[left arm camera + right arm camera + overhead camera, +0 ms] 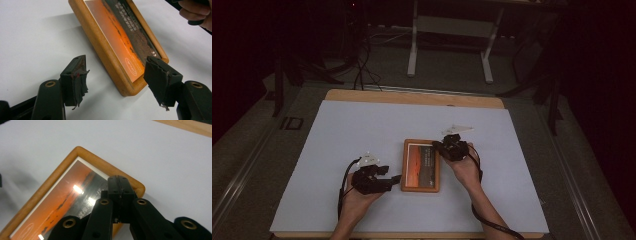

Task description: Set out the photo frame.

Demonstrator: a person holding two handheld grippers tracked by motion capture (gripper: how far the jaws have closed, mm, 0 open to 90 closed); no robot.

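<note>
A wooden picture frame (421, 165) lies flat near the middle of the white-covered counter (362, 130), its glass showing an orange print with dark text. The left tongs (120, 75) stand open at the frame's near-left corner, at about eight o'clock from its centre, one pad on each side of that corner without pressing on it. The right tongs (120, 185) are shut with nothing between them, tips together over the frame's far-right corner at about one o'clock; whether they touch the wood I cannot tell. The step in hand looks like steadying and taking hold of the frame. Next, the left tongs would need to close squarely across the corner's wooden border, clear of the glass, while the right tongs pin the far corner against sliding.
</note>
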